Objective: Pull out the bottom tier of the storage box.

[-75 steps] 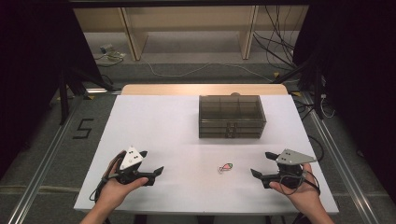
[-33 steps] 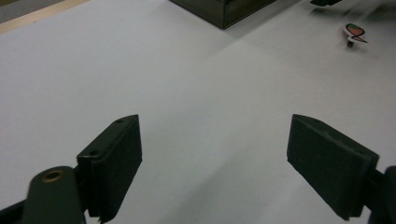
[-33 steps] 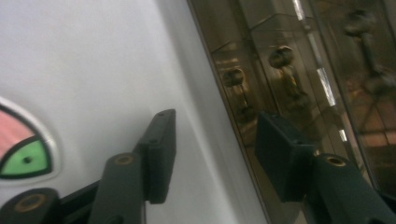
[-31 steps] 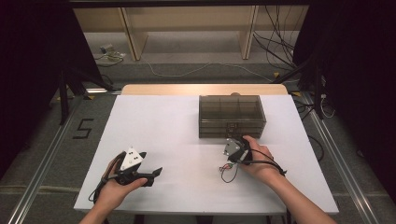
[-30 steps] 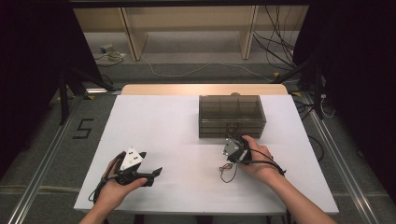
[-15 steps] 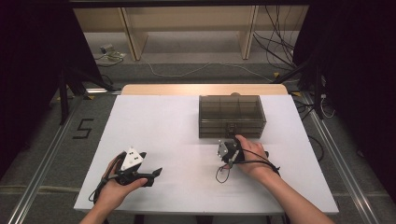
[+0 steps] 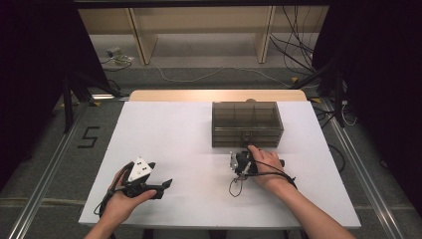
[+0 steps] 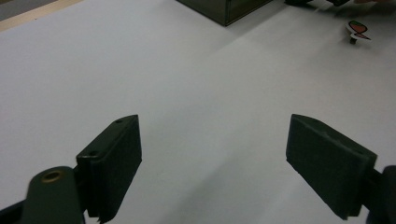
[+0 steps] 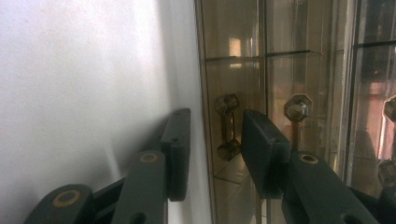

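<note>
White tabletop [image 7: 189, 144] is bounded by a wooden strip at the far edge; grey floor, shelving and cables are seen beyond. Against the smoky drawer box [image 7: 247, 123], the right gripper [image 7: 244, 159] has been closing, its jaws set either side of the lowest drawer's handle [image 9: 227, 126], not yet pinching. Spread wide, the left gripper [image 7: 161, 185] is rested on the table.

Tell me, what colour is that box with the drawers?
The box is smoky brown and see-through, clearest in the high view.

The drawer box [image 7: 247, 123] stood at the table's [image 7: 169, 129] far right part, the right gripper [image 7: 242, 160] before it, the left gripper [image 7: 149, 185] near the front left
</note>
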Demonstrator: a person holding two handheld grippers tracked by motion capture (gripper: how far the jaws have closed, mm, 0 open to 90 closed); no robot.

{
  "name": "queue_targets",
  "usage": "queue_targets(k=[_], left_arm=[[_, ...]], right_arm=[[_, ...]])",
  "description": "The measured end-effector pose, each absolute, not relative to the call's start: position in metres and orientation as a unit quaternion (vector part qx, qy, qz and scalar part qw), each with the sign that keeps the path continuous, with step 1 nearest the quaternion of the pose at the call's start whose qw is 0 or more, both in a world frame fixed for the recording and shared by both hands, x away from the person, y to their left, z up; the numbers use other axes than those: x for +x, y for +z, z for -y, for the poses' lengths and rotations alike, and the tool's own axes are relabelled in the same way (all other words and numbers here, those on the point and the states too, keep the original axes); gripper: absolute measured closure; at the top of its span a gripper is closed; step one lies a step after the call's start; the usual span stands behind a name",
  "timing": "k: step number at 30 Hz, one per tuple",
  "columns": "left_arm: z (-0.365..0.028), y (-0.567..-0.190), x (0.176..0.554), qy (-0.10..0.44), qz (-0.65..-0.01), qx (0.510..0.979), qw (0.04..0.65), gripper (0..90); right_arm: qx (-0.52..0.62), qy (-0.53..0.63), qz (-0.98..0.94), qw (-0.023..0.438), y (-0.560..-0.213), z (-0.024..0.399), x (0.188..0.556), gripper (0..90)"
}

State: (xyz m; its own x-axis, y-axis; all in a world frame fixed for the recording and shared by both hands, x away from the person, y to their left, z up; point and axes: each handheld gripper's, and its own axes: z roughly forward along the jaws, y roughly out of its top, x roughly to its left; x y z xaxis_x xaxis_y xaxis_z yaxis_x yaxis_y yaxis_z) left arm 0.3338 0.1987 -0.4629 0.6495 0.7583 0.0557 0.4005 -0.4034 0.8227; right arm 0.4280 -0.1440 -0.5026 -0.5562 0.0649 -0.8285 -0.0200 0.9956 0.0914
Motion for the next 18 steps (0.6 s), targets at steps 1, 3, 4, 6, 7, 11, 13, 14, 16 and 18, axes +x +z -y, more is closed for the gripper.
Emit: queue_targets(k=[1,3,4,6,7,11,13,14,16,18], left_arm=[[-0.1987,-0.463,0.3339,0.217,-0.358,0.809,0.412,18.1],[-0.1987,-0.4631,0.3337,0.216,-0.359,0.809,0.413,18.1],[-0.1986,-0.4631,0.3337,0.216,-0.359,0.809,0.413,18.1],[-0.1988,-0.463,0.3339,0.217,-0.357,0.809,0.412,18.1],[-0.1986,-0.4631,0.3337,0.217,-0.358,0.809,0.412,18.1],[-0.1982,-0.4634,0.3336,0.215,-0.357,0.811,0.411,18.1],[-0.1981,-0.4634,0.3335,0.215,-0.356,0.811,0.41,18.1],[-0.1982,-0.4634,0.3335,0.215,-0.356,0.811,0.41,18.1],[-0.1982,-0.4636,0.3336,0.215,-0.357,0.811,0.411,18.1],[-0.1984,-0.4636,0.3337,0.215,-0.357,0.812,0.41,18.3]], right_arm=[[0.012,0.044,-0.879,0.475,-0.5038,0.1436,0.4277,63.8],[0.008,0.033,-0.877,0.479,-0.5049,0.1424,0.4266,64.4],[0.006,0.025,-0.874,0.485,-0.5068,0.1414,0.4255,64.9],[0.005,0.024,-0.874,0.486,-0.5072,0.1412,0.4254,65.1],[0.002,0.019,-0.871,0.49,-0.508,0.1408,0.4249,66.1],[-0.007,0.012,-0.865,0.502,-0.5104,0.1398,0.4243,68.6],[-0.006,0.011,-0.864,0.503,-0.5105,0.1396,0.4242,69.0],[-0.005,0.011,-0.863,0.505,-0.5103,0.1395,0.4242,69.9],[-0.006,0.01,-0.863,0.506,-0.5104,0.1396,0.4242,70.0],[-0.006,0.01,-0.861,0.509,-0.5107,0.1394,0.4241,71.8]])
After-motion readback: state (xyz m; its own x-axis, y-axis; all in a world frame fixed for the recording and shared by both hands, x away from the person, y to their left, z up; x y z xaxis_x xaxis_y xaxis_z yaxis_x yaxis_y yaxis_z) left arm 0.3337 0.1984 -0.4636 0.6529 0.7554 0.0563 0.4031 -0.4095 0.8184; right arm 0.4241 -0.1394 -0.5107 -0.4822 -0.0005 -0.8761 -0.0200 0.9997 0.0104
